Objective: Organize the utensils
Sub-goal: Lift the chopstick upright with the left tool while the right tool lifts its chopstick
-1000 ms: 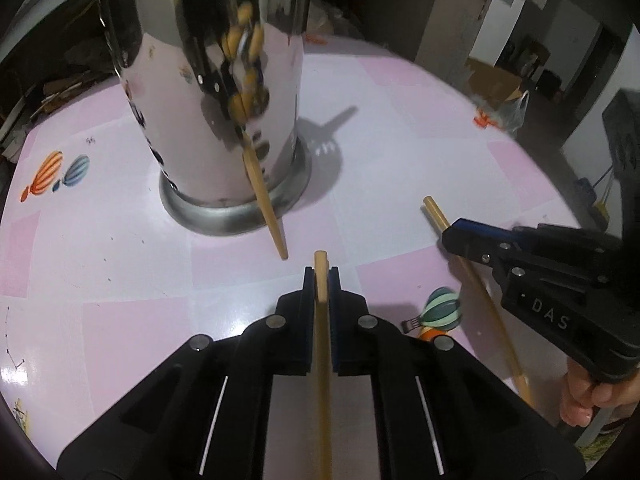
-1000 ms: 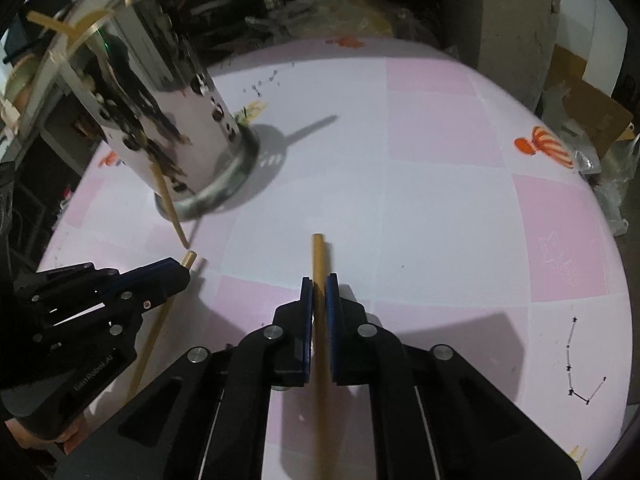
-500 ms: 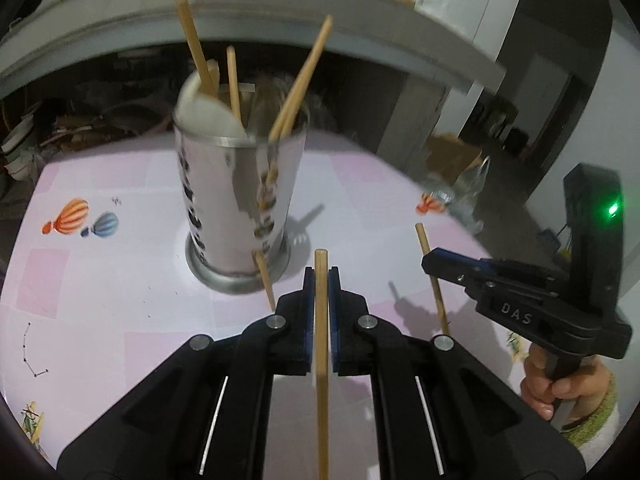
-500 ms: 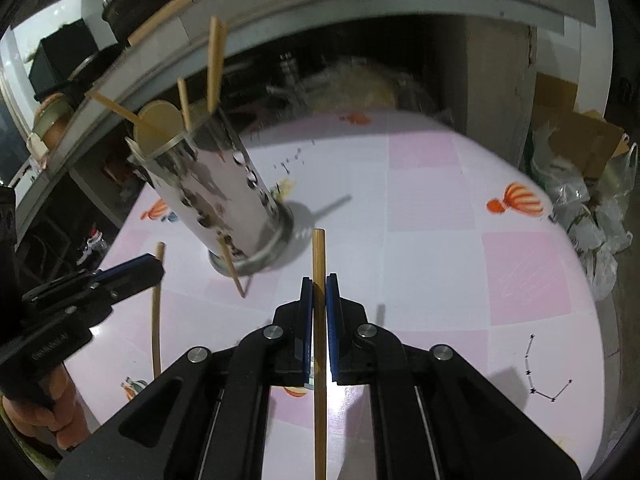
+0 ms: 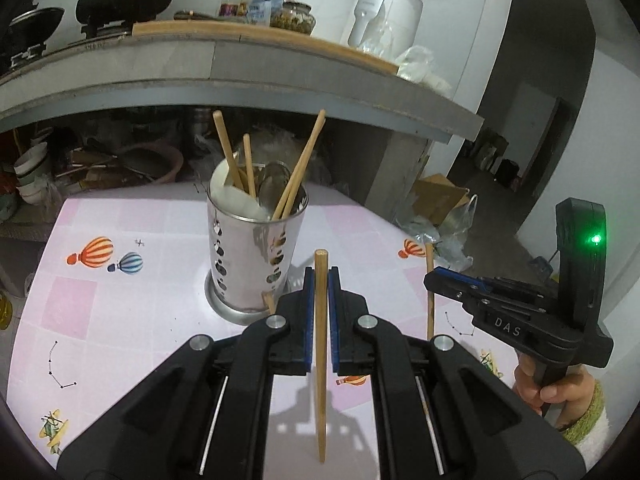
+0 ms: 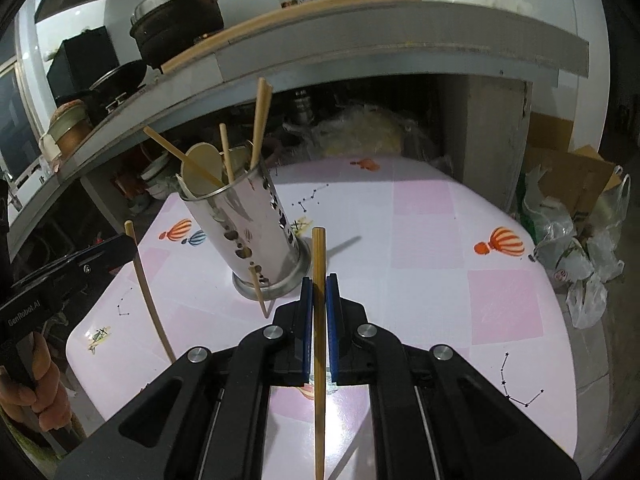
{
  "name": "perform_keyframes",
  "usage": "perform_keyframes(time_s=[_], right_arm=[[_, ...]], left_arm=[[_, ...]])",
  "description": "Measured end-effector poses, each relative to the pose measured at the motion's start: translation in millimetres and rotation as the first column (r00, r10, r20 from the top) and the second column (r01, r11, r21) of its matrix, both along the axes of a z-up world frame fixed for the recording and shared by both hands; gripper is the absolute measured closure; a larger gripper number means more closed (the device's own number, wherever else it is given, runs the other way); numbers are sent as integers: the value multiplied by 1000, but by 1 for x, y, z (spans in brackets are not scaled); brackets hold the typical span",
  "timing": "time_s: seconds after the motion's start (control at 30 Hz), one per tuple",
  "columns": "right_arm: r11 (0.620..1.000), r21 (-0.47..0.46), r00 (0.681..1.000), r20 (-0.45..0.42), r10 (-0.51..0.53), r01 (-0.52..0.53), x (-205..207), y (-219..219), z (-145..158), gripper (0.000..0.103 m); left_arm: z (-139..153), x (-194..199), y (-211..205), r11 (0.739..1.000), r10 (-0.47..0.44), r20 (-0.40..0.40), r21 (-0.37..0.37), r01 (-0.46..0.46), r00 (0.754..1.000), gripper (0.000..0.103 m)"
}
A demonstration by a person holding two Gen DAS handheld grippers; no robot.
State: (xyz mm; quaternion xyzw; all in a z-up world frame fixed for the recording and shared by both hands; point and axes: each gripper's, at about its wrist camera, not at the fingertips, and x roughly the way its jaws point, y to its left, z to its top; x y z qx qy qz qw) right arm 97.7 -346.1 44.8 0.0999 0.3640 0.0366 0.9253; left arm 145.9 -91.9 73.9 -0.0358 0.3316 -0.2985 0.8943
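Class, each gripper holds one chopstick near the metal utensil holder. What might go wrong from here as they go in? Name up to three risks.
1. The utensil holder is already crowded with chopsticks and spoons, so an incoming tip may snag.
2. Left gripper and right gripper pinch their chopsticks mid-shaft; each could pivot or slip.
3. Both hands close in together and might collide.

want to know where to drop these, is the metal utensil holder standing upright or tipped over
Upright: the metal utensil holder stands on its round base on the table, open top up, with chopsticks sticking out.
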Motion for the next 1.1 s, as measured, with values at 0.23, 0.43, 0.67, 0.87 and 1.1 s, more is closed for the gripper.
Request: perform_keyframes(time_s=[0.23, 0.43, 0.67, 0.87, 1.1], right_arm=[[1000, -13, 999, 46, 4, -3, -10, 1, 17, 96], [1000, -19, 997, 78, 10, -8, -16, 1, 32, 96], [999, -18, 990, 133, 48, -46, -15, -2, 64, 96], [995, -34, 973, 207, 102, -98, -5, 0, 110, 96], [985, -93, 938, 302, 168, -147, 18, 13, 167, 96]], left_arm=[[17, -7, 2, 1000, 2, 43, -16, -1, 999, 98], [33, -13, 1, 1000, -7, 77, -27, 9, 997, 98], [60, -20, 1, 999, -18, 134, -34, 23, 991, 98], [105, -21, 5, 998, -9, 230, -56, 22, 973, 98], [151, -3, 10, 996, 36, 332, -85, -8, 943, 98]])
